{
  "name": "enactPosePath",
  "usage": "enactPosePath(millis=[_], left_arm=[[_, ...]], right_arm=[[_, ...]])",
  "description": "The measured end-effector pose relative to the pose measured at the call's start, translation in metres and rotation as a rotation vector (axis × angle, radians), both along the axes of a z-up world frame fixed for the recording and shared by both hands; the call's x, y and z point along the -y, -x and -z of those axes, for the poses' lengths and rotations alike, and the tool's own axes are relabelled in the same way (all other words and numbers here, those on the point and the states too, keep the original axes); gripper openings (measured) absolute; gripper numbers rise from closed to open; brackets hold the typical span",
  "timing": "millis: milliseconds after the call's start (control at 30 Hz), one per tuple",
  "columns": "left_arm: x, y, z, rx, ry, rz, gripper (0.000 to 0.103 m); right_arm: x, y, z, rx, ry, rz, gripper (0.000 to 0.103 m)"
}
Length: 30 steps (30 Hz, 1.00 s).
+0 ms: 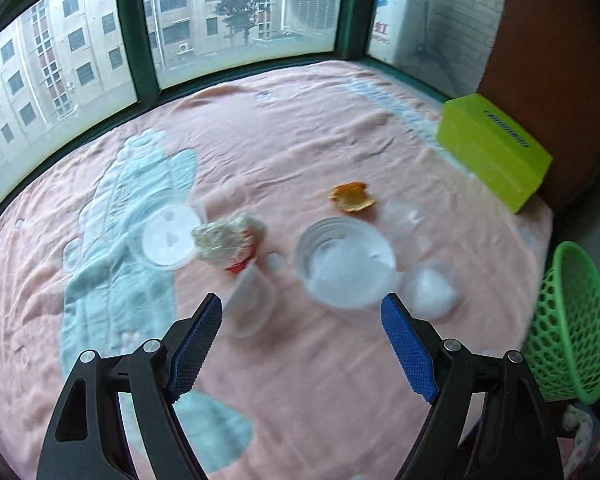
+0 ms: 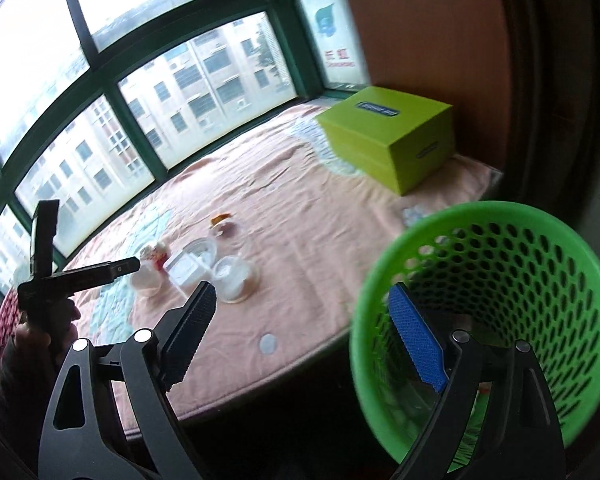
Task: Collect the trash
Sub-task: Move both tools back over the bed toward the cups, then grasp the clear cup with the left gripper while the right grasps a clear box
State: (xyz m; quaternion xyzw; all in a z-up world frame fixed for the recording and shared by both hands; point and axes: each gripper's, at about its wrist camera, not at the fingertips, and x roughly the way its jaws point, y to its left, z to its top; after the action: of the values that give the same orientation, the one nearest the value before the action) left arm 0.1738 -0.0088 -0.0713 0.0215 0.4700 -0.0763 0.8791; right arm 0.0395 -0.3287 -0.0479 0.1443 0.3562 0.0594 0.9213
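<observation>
The left gripper (image 1: 302, 344) hangs jaws apart, empty, nearest the clear bowl (image 1: 346, 266) lying just ahead on the bed (image 1: 300, 152); the right gripper (image 2: 302, 338), likewise spread, sits beside the green basket (image 2: 496, 312).

The left tongs (image 1: 302, 310) hang open and empty above a pink blanket (image 1: 300, 128). Just beyond their tips lie clear plastic cups: one on its side (image 1: 252, 300), a big one (image 1: 346, 266) facing up, and a lid (image 1: 168, 238) to the left. A crumpled wrapper (image 1: 228, 240) sits between them, orange peel (image 1: 353, 197) farther off. A lime box (image 1: 494, 152) stands far right; a green basket (image 1: 572, 332) near right.
</observation>
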Motion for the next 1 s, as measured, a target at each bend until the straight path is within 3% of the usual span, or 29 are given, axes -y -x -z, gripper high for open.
enactPosePath(millis=[233, 633, 800, 1000], left_arm=[[-0.027, -0.011, 0.023, -0.044, -0.029, -0.007, 0.078], [-0.03, -0.025, 0.047, -0.072, 0.002, 0.029, 0.052], [-0.036, -0.029, 0.051, -0.088, 0.052, 0.045, 0.032], [-0.047, -0.027, 0.047, -0.093, 0.095, 0.034, 0.026]], right_arm=[[-0.032, -0.024, 0.008, -0.028, 0.028, -0.077, 0.087], [-0.092, -0.067, 0.021, -0.069, 0.079, -0.258, 0.087], [-0.116, -0.081, 0.024, -0.07, 0.108, -0.33, 0.086], [-0.143, -0.099, 0.03, -0.078, 0.136, -0.413, 0.081]])
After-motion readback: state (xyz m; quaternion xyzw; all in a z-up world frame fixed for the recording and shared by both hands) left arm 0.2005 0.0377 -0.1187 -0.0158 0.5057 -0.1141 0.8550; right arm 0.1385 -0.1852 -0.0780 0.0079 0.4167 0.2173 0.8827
